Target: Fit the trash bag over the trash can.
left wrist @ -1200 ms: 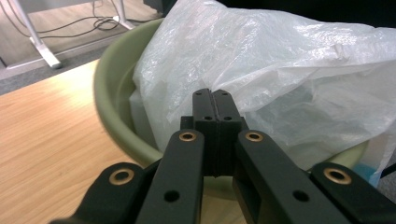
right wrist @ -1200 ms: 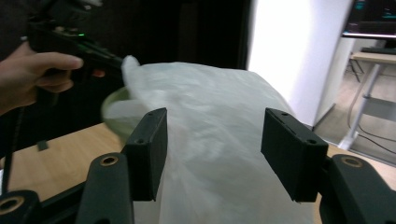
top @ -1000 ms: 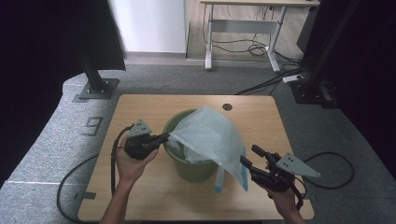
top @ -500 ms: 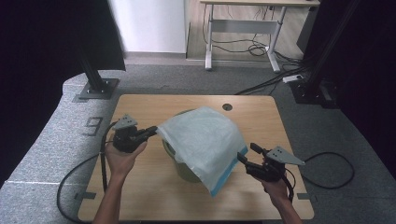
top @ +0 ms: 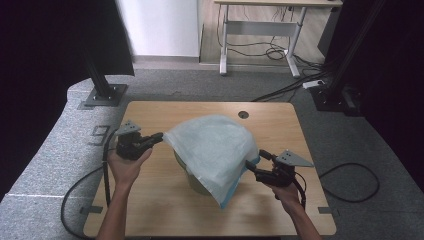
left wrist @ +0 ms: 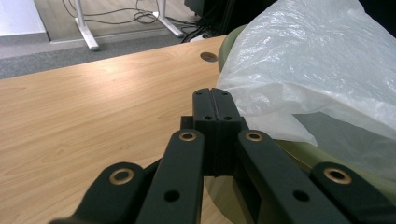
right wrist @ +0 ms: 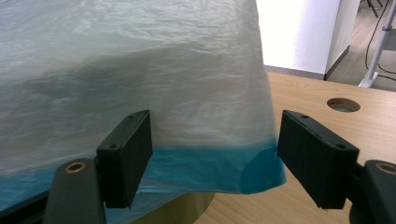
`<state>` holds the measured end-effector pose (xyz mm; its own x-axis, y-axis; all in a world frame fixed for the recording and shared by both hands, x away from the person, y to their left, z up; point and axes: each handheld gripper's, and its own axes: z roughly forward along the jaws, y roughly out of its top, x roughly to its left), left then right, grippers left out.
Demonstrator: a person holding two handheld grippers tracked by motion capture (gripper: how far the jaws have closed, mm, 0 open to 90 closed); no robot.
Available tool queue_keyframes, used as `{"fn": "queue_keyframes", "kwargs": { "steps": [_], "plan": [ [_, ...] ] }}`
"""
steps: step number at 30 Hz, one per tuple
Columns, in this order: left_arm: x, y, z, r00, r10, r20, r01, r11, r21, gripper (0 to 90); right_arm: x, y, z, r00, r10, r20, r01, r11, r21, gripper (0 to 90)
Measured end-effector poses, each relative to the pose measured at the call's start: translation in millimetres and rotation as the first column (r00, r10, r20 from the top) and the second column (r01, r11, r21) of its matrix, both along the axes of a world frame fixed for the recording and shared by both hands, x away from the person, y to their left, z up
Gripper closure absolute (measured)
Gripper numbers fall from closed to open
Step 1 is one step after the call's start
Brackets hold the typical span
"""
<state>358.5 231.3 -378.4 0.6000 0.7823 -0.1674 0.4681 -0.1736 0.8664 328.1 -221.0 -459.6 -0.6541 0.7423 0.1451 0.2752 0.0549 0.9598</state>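
Two claws at my bag point(top: 215, 150), left claw point(top: 156, 138) clenched on its edge over the green bin point(left wrist: 327, 158), right claw point(right wrist: 212, 158) released, jaws straddling the blue hem point(right wrist: 205, 168).

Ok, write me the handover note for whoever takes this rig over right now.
Left claw: shut on the plastic bag at its left edge.
Right claw: open, jaws straddling the bag's blue-trimmed hem, not gripping.
The bag is draped over the green bin mid-table, covering its mouth rather than lining it.
Done: bag spread over the bin.
Left, probably: close the right claw on the hem, then pull the bag's rim down around the bin's edge.
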Motion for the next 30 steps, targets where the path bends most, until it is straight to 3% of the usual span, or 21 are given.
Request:
{"fn": "queue_keyframes", "kwargs": {
  "steps": [3,6,13,16,19,23,27,30],
  "plan": [
    [0.8,0.4,-0.7,1.0000,-0.001,0.000,0.001,1.0000,-0.002,90.0,4.6,-2.5,-2.5,0.9998,0.021,0.002,-0.021,0.999,0.029,27.1],
    [1.5,-0.1,-1.7,1.0000,0.000,-0.001,0.000,1.0000,-0.003,90.0,6.5,-3.0,-3.0,0.9985,0.048,0.024,-0.049,0.998,0.046,34.2],
    [-0.1,-0.5,-0.5,1.0000,-0.006,0.004,0.006,0.9999,-0.009,90.0,7.5,0.8,-3.9,0.9966,0.070,0.043,-0.072,0.996,0.042,73.4],
    [-1.8,-2.1,0.9,0.9999,-0.011,0.012,0.011,0.9999,-0.008,90.0,7.4,0.6,-2.4,0.9967,0.070,0.040,-0.072,0.996,0.050,84.0],
    [-2.4,-3.0,1.3,0.9998,-0.015,0.013,0.016,0.9998,-0.009,90.0,6.5,0.1,-0.6,0.9965,0.071,0.044,-0.073,0.996,0.048,88.4],
    [-1.8,-2.6,0.8,0.9999,-0.011,0.011,0.011,0.9999,-0.007,90.0,3.6,-0.8,1.2,0.9972,0.054,0.051,-0.056,0.998,0.027,85.2],
    [-0.1,0.3,0.5,1.0000,0.002,0.008,-0.002,0.9999,-0.012,90.0,0.2,-5.0,-0.9,0.9985,0.025,0.049,-0.026,1.000,0.010,63.6],
    [1.8,3.4,0.1,0.9999,0.012,0.004,-0.012,0.9998,-0.017,90.0,1.7,-10.9,-4.6,0.9994,0.016,0.030,-0.017,1.000,0.022,50.8]
  ]
}}
